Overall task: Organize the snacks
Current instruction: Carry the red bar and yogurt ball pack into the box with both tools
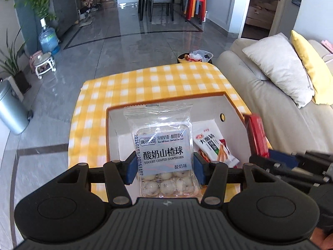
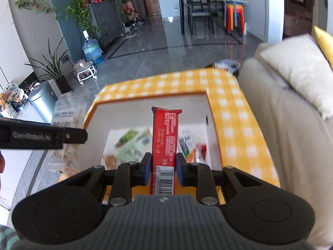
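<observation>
1. Yellow-and-white checked cloth covers the bench point(image 1: 116, 87) in the left wrist view. On it stands an open white box with an orange rim point(image 1: 170, 102). The left gripper point(image 1: 164, 167) pinches a clear packet of yogurt-coated hawthorn balls point(image 1: 162, 145) between its blue fingers point(image 1: 130, 170), one on each long edge, and the packet hangs above the box opening. A white-and-red snack pouch point(image 1: 216, 148) lies on the box floor at the right. At the right edge, the right gripper point(image 1: 270, 156) appears with a red bar point(image 1: 257, 133) beside the box's right wall.

2. In the right wrist view, the right gripper point(image 2: 162, 170) has its fingers point(image 2: 146, 168) pressed against a slim red bar point(image 2: 165, 135), barcode end toward the camera, far end pointing over the box point(image 2: 149, 99). Blurred packets point(image 2: 131, 143) lie on the box floor below. The black body of the left gripper point(image 2: 41, 136) crosses the left edge.

3. Step in hand, as judged: both snacks are gripped and carried above the box; neither rests on anything.

4. Next move, as judged: whether these items are leaving or entering the box cannot be told. Either way, each hand needs a clear spot, a level lowering and a release only once the packet is supported, since the hawthorn tray is light and could tip out of its side grip.
</observation>
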The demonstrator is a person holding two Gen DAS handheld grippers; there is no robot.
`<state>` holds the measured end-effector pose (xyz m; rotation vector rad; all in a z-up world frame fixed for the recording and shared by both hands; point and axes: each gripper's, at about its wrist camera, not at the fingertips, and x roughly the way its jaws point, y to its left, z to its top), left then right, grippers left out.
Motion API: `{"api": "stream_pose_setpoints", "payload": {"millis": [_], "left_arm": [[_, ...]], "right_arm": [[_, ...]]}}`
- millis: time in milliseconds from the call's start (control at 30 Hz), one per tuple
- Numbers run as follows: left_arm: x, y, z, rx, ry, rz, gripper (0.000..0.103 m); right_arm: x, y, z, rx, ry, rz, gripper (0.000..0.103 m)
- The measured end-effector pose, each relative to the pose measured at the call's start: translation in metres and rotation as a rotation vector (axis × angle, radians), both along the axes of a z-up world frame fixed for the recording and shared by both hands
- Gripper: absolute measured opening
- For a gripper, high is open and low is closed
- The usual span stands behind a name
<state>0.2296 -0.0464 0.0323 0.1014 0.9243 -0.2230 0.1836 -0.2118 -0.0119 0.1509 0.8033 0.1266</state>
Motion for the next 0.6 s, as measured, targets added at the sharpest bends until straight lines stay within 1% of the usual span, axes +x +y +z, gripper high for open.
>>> {"api": "stream_pose_setpoints", "payload": {"millis": [100,200,267,400,500,600], "left_arm": [[0.013,-0.003,-0.005,0.018,-0.006,-0.009,0.061],[0.028,-0.004,-0.013,0.030,0.008,-0.011,0.061],[0.037,-0.006,-0.021,0.049,0.023,-0.018,0.061],[0.055,-0.008,-0.043,0.059,0.062,-0.037,0.061],[0.066,-0.013,-0.062,0.099,0.091,-0.047,0.061],[0.076,-0.012,-0.080,0.105,0.135,-0.042,0.061]], "right_arm": [[0.017,0.002,0.007,-0.029,-0.021,0.012,0.022],[0.034,0.004,0.005,-0.060,-0.021,0.022,0.022],[0.048,0.005,-0.002,-0.078,-0.006,0.021,0.022],[0.077,0.010,-0.024,-0.121,0.037,0.042,0.022],[0.094,0.017,-0.043,-0.157,0.067,0.063,0.022],[0.108,0.023,-0.060,-0.188,0.094,0.092,0.022]]}}
